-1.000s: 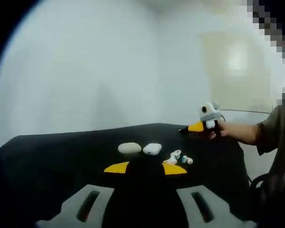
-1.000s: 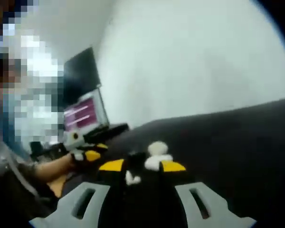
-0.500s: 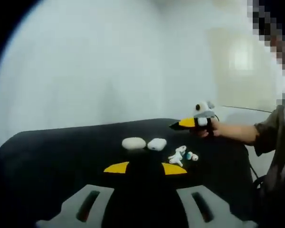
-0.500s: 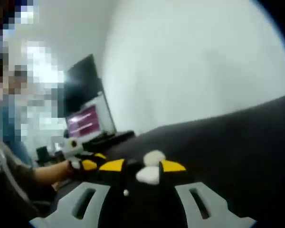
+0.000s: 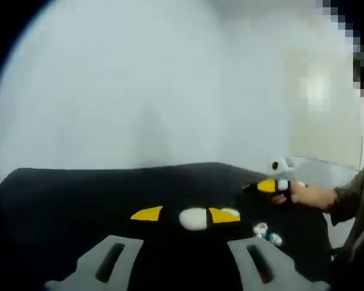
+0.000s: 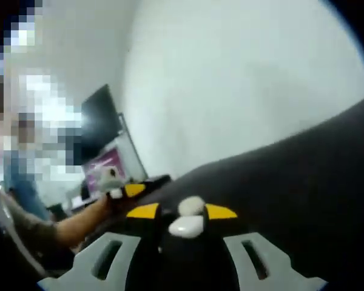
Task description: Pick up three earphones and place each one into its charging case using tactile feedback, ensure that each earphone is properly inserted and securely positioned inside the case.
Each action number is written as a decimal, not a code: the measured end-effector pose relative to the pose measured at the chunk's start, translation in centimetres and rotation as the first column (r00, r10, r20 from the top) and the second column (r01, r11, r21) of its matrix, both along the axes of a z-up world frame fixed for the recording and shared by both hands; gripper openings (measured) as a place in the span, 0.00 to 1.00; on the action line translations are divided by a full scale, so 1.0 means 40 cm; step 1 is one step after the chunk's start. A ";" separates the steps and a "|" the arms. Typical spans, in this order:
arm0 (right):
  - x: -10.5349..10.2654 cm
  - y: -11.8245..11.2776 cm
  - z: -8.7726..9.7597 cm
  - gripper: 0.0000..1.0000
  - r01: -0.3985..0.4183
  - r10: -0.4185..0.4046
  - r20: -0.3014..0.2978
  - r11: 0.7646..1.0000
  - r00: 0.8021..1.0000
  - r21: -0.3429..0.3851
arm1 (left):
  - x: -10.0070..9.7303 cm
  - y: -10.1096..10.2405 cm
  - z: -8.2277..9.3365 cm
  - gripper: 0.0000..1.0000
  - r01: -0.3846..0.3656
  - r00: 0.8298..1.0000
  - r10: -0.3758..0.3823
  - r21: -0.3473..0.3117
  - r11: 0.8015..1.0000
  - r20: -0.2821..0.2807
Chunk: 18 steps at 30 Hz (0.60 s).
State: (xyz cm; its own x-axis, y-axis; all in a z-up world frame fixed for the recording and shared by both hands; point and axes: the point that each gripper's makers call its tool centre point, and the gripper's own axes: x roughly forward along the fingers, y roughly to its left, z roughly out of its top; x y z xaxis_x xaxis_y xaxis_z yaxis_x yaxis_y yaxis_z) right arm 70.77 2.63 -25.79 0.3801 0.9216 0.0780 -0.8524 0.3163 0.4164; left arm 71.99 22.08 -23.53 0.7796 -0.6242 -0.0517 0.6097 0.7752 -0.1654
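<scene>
On the black table [image 5: 79, 194] a white oval charging case [image 5: 193, 219] lies just beyond my left gripper [image 5: 185, 214], which is open, its yellow tips either side of the case in the picture. A second case [image 5: 230, 212] peeks out behind the right tip. Small white and teal earphones [image 5: 266, 234] lie loose to the right. In the right gripper view, two white cases [image 6: 191, 206] [image 6: 185, 227] sit ahead of my open right gripper [image 6: 182, 211]. The picture is blurred, so I cannot tell whether either gripper touches a case.
A hand holds the right gripper [image 5: 272, 185] over the table's far right edge. In the right gripper view the left gripper [image 6: 126, 190] shows at the left, with a lit monitor [image 6: 106, 170] behind it. White walls stand beyond the table.
The left view has swung toward the cases, so one now sits between its tips and the earphones lie lower right. The right gripper has dropped lower. The right view has tilted.
</scene>
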 end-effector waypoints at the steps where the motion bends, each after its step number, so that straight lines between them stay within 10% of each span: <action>1: -0.004 0.002 0.001 0.29 -0.007 0.007 0.006 1.000 1.000 0.001 | 0.004 -0.010 0.003 0.25 0.021 1.000 -0.021 -0.018 1.000 0.011; 6: 0.004 0.007 -0.005 0.29 -0.010 0.010 0.001 1.000 1.000 -0.009 | -0.007 -0.020 -0.092 0.25 0.078 0.995 -0.072 0.077 0.994 -0.068; 8: 0.004 0.011 -0.005 0.29 -0.014 0.014 -0.007 1.000 1.000 -0.009 | -0.014 -0.025 -0.093 0.28 0.099 0.995 -0.101 0.203 0.974 0.000; 11: -0.003 0.018 -0.010 0.29 -0.018 0.018 0.008 0.999 1.000 -0.031 | -0.025 -0.053 -0.080 0.31 0.134 0.991 -0.132 0.121 0.983 -0.028; 18: -0.008 0.022 -0.015 0.29 -0.024 0.025 0.015 0.999 1.000 -0.047 | -0.046 -0.112 -0.124 0.42 0.180 0.984 -0.173 0.219 0.959 -0.051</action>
